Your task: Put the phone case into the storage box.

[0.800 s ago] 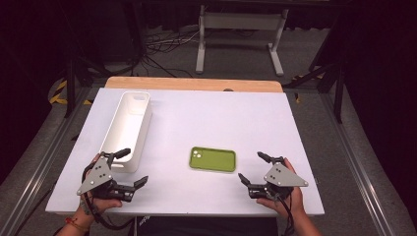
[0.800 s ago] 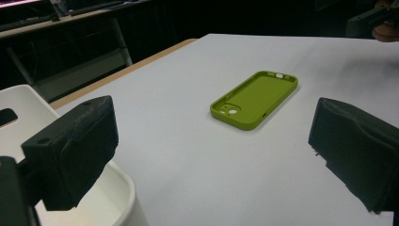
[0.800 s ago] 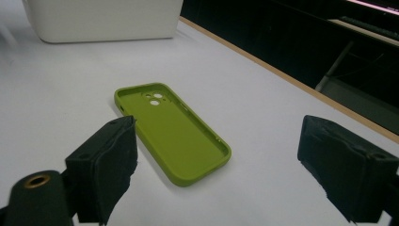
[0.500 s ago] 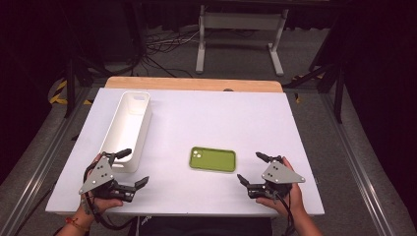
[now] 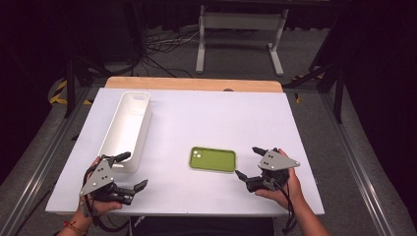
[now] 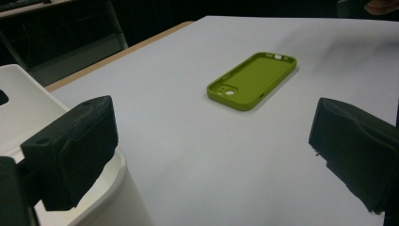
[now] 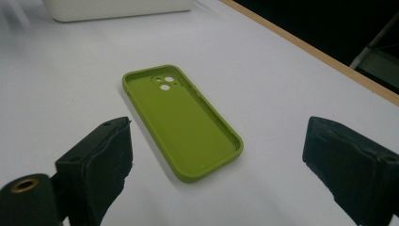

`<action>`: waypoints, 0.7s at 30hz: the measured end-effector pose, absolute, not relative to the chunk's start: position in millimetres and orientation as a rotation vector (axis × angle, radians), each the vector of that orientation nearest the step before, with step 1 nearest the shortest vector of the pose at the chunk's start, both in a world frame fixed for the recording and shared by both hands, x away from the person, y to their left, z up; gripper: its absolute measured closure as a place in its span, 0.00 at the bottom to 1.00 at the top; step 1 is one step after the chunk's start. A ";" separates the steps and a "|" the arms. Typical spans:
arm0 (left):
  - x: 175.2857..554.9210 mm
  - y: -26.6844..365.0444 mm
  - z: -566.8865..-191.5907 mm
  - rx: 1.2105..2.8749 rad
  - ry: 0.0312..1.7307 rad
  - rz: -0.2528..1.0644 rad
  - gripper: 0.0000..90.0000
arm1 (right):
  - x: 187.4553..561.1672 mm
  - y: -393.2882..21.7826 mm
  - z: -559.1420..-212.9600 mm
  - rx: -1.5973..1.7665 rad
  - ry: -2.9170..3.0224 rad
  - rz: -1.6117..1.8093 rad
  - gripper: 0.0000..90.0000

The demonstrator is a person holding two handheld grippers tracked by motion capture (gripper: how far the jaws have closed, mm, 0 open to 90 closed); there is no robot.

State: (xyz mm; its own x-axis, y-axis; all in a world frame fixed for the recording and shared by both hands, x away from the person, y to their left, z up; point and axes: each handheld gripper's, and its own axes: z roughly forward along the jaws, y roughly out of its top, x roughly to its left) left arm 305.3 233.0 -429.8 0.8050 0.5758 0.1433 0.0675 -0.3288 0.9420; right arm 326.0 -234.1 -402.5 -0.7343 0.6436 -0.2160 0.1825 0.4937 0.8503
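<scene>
Lying flat and hollow side up on the white bench [image 5: 196, 113] is a green phone case [image 5: 213, 159], a little toward the person's edge and right of the middle, its camera cut-outs at the end that is pointing toward the left hand-held gripper. Nothing is touching it.

The right hand-held gripper [image 5: 248, 162] is hovering just beside the case's right end, jaws standing wide with nothing between the pads; in the right gripper view the case [image 7: 181, 120] is lying between and ahead of the two black pads, apart from both. No other thing is standing between this hand-held gripper and the case.

The left hand-held gripper [image 5: 132, 171] is sitting near the front left corner of the bench, well apart from the case, jaws also spread wide and gripping nothing. In the left gripper view the case [image 6: 252, 80] is showing farther off across bare bench.

A long white tray [image 5: 127, 129] is lying along the left side of the bench, its near end just beside the left hand-held gripper's upper jaw; whether they are touching cannot be told. A wooden strip [image 5: 194, 84] is running along the bench's far edge, and behind it a metal stand [image 5: 240, 34] and cables [image 5: 162, 46] are resting on the floor.
</scene>
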 end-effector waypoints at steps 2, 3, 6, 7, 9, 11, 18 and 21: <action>304.9 232.5 -430.3 1.860 0.493 0.563 0.03 | 329.9 -231.8 -399.5 0.672 2.240 1.167 0.11; 304.9 232.5 -430.3 1.860 0.493 0.563 0.03 | 329.9 -231.8 -399.5 0.672 2.240 1.167 0.11; 304.6 232.1 -430.8 1.874 0.489 0.562 0.03 | 334.9 -226.5 -395.6 0.664 2.262 1.139 0.11; 304.2 232.2 -431.1 1.875 0.488 0.563 0.03 | 336.0 -225.5 -394.9 0.662 2.271 1.137 0.11; 303.8 232.3 -431.7 1.877 0.492 0.556 0.03 | 340.0 -222.4 -393.5 0.665 2.291 1.124 0.11; 304.2 232.6 -431.8 1.879 0.490 0.556 0.03 | 343.7 -218.7 -391.8 0.656 2.317 1.112 0.11; 303.7 231.9 -431.8 1.887 0.486 0.550 0.03 | 364.6 -198.5 -385.6 0.616 2.437 1.021 0.11; 304.2 232.1 -432.0 1.893 0.481 0.549 0.04 | 374.8 -188.5 -384.3 0.612 2.481 0.987 0.11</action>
